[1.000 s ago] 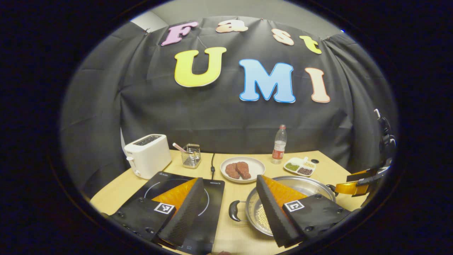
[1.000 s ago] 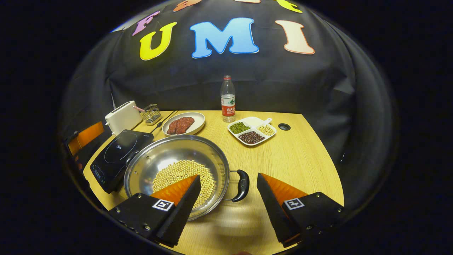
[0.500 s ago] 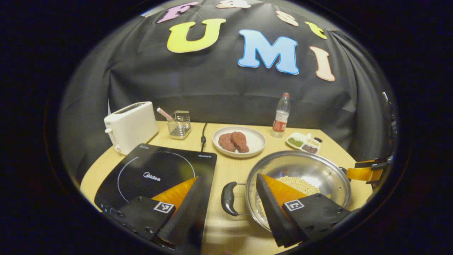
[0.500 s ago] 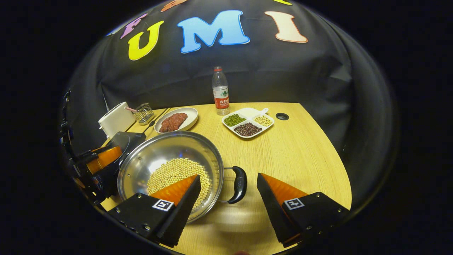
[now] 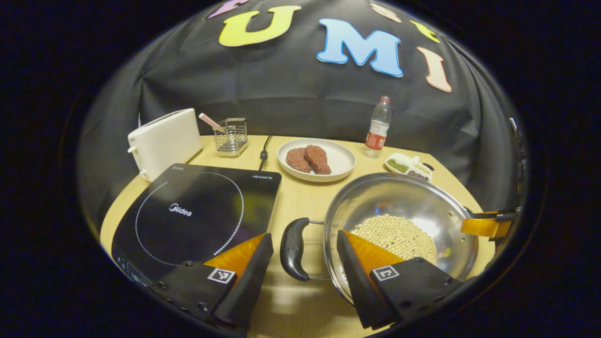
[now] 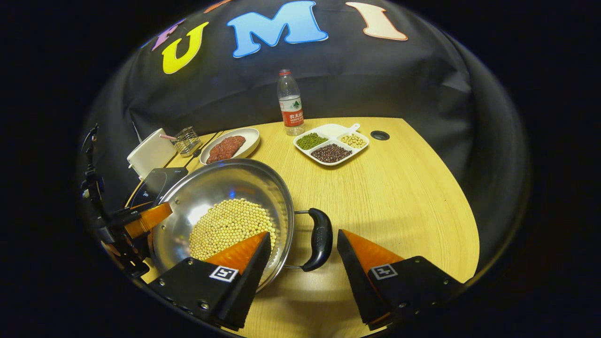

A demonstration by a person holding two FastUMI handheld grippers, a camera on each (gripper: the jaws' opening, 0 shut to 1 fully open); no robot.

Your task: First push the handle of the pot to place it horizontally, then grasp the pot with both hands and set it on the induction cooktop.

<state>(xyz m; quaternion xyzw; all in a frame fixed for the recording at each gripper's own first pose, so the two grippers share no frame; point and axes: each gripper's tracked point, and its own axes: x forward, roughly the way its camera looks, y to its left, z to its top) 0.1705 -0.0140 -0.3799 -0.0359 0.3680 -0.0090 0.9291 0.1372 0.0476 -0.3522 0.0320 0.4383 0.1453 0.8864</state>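
Left tongs [image 5: 304,274] gape wide, the pot's [image 5: 413,199] near handle [image 5: 292,249] sitting in the gap, 1 finger over the rim. Right tongs [image 6: 304,272] spread just as wide, straddling the other handle [image 6: 320,238]; neither pair visibly grips. The pot, holding beans [image 6: 231,226], rests on the counter [image 6: 399,188], just beside the cooktop [image 5: 197,216]. Farther back: toaster [image 5: 164,141], meat plate [image 5: 340,162], bottle [image 6: 290,103], 3-part dish [image 6: 331,145].
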